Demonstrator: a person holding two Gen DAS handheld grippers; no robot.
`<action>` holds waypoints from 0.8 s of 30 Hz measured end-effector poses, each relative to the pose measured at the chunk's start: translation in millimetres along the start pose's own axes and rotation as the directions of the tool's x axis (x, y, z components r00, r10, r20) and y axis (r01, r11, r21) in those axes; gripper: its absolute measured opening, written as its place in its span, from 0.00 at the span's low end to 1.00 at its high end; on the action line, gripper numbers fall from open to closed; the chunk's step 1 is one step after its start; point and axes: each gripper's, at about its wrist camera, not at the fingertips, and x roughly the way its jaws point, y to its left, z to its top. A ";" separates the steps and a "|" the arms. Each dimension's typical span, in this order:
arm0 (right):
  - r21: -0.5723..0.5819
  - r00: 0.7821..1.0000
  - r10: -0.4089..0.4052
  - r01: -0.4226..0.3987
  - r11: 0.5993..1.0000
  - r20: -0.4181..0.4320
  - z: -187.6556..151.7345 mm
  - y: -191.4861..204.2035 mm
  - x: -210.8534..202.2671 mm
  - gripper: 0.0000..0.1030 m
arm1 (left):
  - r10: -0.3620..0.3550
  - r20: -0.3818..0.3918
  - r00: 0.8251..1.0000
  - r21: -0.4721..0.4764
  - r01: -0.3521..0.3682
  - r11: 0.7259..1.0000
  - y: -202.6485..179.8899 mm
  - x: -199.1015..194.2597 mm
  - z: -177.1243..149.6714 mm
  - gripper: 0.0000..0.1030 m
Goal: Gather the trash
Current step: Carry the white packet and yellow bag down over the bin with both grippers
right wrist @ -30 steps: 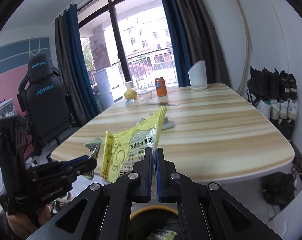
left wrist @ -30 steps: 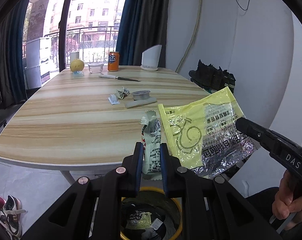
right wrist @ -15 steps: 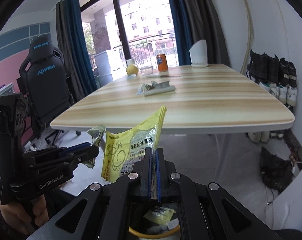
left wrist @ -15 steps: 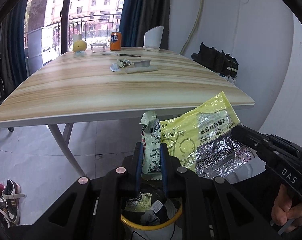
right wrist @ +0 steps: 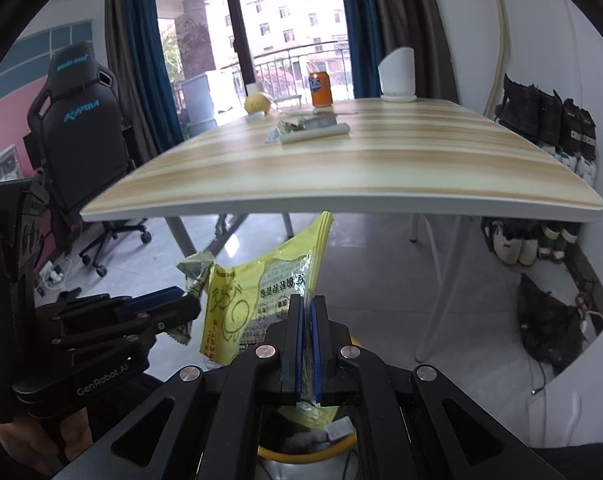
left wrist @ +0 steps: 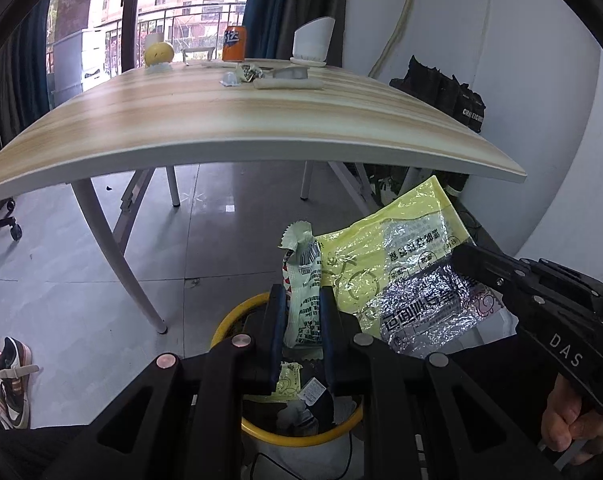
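My left gripper is shut on a pale green snack wrapper, held upright. My right gripper is shut on a yellow and silver foil bag. Both hang below the table edge, side by side over a yellow-rimmed bin that holds several scraps. In the right wrist view the left gripper and its green wrapper show at the left, and the bin rim lies under my fingers. In the left wrist view the bag and the right gripper show at the right.
The wooden table stands just ahead, with more wrappers and a small tub, an orange can, a yellow fruit and a white holder. A gaming chair is left, shoes right, table legs ahead.
Both grippers have sunk from table-top height to below the table edge, still shut on the wrapper and the bag. The bin's opening now shows more fully beneath them.
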 end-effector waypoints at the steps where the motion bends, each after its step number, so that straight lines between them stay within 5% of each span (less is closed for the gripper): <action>1: 0.004 1.000 -0.009 0.009 1.000 -0.022 -2.3 -1.8 7.4 0.03 | 0.001 -0.012 1.000 -0.005 -0.001 1.000 1.4 5.2 -2.1 0.12; 11: 0.005 0.972 -0.106 0.110 0.994 -0.207 -26.4 -12.2 69.1 0.03 | 0.006 -0.150 0.989 -0.034 -0.012 0.999 5.6 52.9 -22.2 0.12; 24: 0.028 0.901 -0.147 0.173 0.984 -0.408 -58.1 -14.2 128.8 0.03 | 0.023 -0.296 0.955 -0.079 -0.048 0.996 18.5 90.1 -41.2 0.11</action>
